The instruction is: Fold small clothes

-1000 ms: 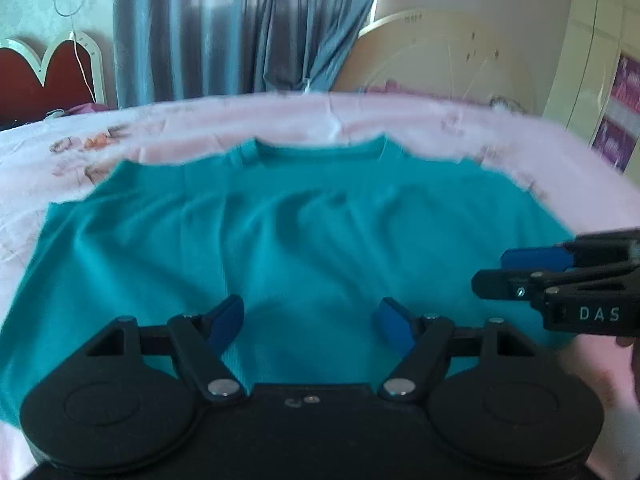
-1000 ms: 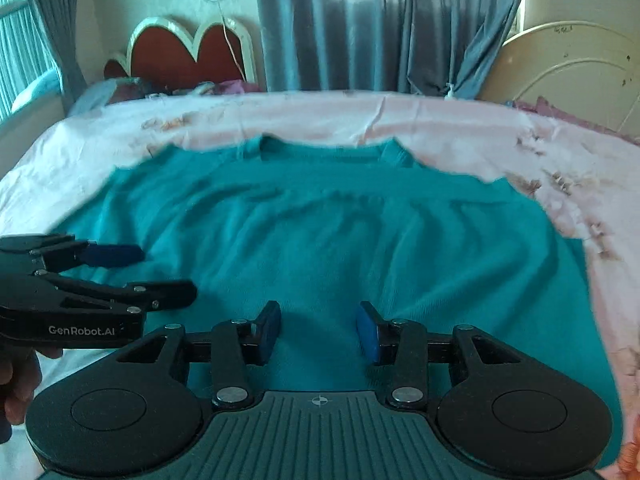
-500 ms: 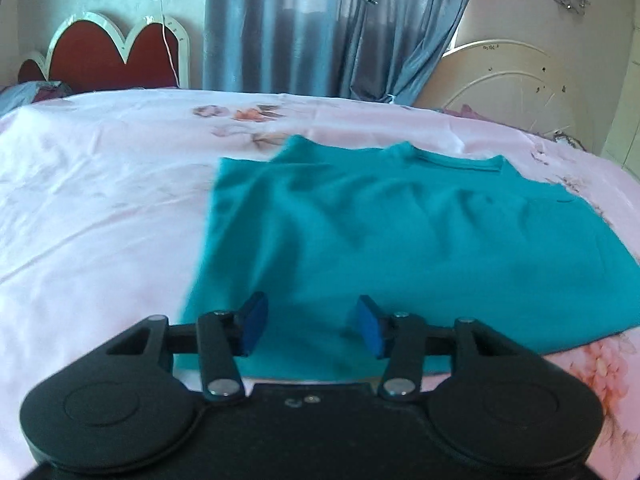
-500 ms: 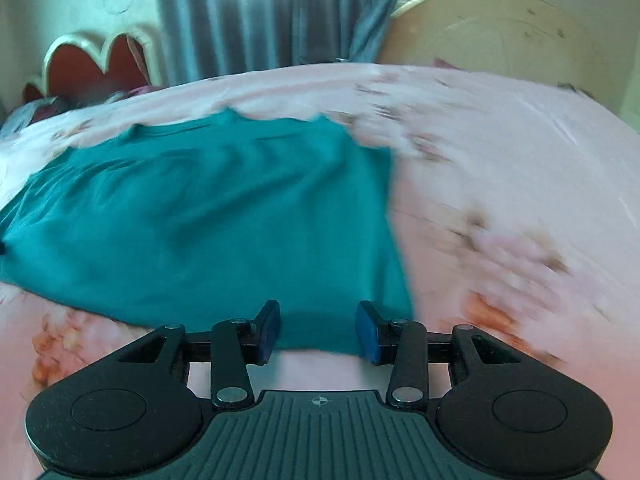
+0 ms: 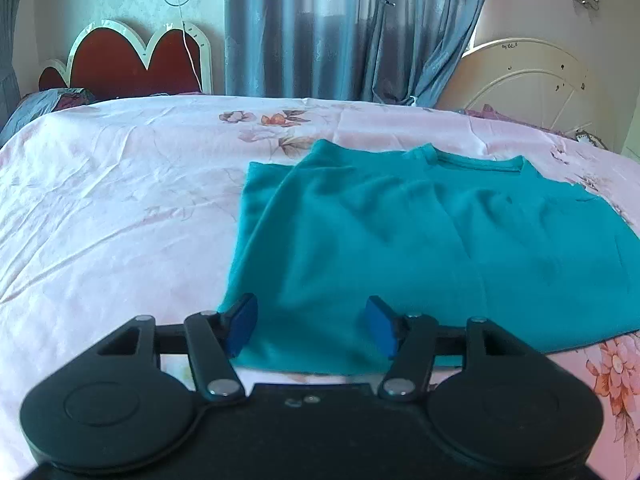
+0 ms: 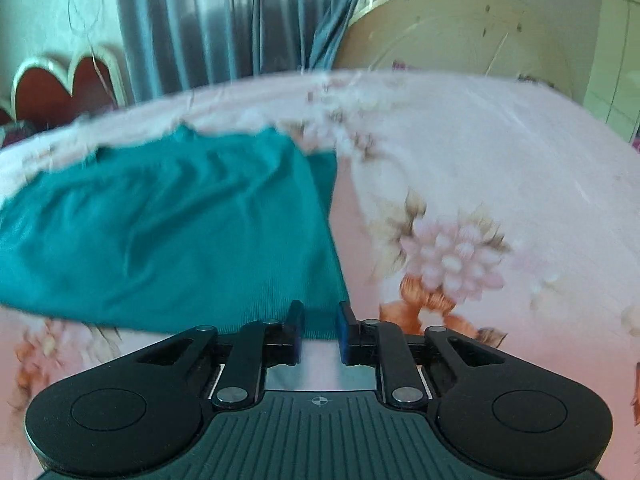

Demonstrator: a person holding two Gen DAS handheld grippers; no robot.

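A teal T-shirt point(image 5: 400, 248) lies flat on the pink floral bedsheet, collar toward the far side. My left gripper point(image 5: 312, 328) is open, its blue pads over the shirt's near left hem corner. In the right wrist view the same shirt point(image 6: 168, 232) lies to the left. My right gripper point(image 6: 319, 330) stands at the shirt's near right hem corner with its jaws narrowed to a small gap. The hem edge shows between the pads; contact is unclear.
The bedsheet point(image 5: 100, 220) spreads wide to the left of the shirt and to its right point(image 6: 500, 200). A red scalloped headboard point(image 5: 136, 60) and grey curtains point(image 5: 320, 28) stand behind the bed. A round cream board point(image 5: 532, 76) leans at the back right.
Both grippers have moved apart from the shirt's middle to its two near hem corners. The right gripper's jaws have narrowed. The left gripper stays open.
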